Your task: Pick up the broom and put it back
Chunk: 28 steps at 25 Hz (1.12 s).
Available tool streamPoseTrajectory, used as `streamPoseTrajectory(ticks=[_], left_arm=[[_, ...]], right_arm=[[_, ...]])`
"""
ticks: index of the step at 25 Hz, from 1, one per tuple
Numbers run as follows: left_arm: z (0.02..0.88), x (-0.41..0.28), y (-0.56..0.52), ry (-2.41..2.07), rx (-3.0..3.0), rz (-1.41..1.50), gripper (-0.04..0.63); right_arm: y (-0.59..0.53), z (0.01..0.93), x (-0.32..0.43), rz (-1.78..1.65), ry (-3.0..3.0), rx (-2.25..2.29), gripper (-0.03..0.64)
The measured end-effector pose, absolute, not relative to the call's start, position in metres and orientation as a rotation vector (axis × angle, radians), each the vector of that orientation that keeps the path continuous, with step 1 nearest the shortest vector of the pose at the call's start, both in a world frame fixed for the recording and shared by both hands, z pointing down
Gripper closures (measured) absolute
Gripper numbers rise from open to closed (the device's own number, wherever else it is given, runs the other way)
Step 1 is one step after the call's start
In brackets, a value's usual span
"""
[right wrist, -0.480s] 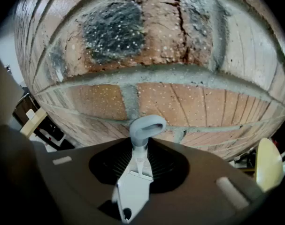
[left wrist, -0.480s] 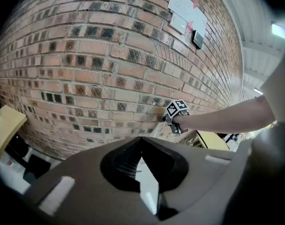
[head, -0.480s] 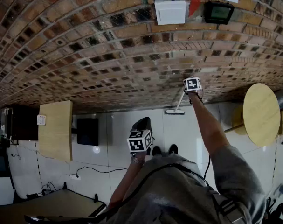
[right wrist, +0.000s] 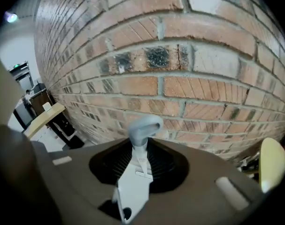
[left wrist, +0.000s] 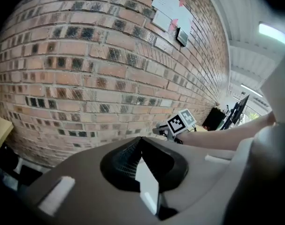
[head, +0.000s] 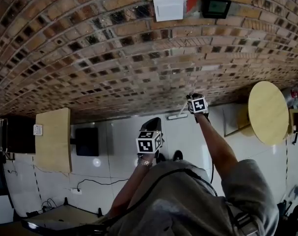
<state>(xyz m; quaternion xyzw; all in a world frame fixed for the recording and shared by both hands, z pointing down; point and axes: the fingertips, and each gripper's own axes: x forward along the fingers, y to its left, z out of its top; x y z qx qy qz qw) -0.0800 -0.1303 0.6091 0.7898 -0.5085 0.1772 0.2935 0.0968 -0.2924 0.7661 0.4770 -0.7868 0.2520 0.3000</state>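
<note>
The broom stands by the brick wall (head: 114, 58): its pale head (head: 177, 116) lies on the white floor at the wall's foot and its thin handle (head: 187, 108) slants up to my right gripper (head: 198, 105). In the right gripper view the right gripper (right wrist: 141, 150) is shut on the handle, and the grey hooked handle tip (right wrist: 144, 127) sticks out past the jaws. My left gripper (head: 149, 140) hangs lower left, apart from the broom. In the left gripper view the left gripper (left wrist: 141, 150) looks shut with nothing in it, and the right gripper's marker cube (left wrist: 181, 120) shows beyond.
A round wooden table (head: 268, 112) stands right of the broom. A rectangular wooden top (head: 53, 139) and a black box (head: 87, 141) stand at the left. A cable (head: 92, 183) runs over the floor. A white panel (head: 168, 9) and a dark device (head: 215, 6) hang on the wall.
My right gripper has come down along the picture with the broom handle, closer to the broom head. The left gripper has hardly moved.
</note>
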Motion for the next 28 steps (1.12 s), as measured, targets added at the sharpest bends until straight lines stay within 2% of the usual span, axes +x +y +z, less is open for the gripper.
streamPoseTrajectory(ticks=[16, 28], left_arm=[[0.578, -0.001, -0.135, -1.187, 2.33, 0.4, 0.617], [0.572, 0.005, -0.134, -1.179, 2.351, 0.432, 0.629]], right_arm=[[-0.166, 0.574, 0.074, 0.453, -2.478, 1.421, 0.529], [-0.143, 0.549, 0.058, 0.449, -2.524, 1.409, 0.531]])
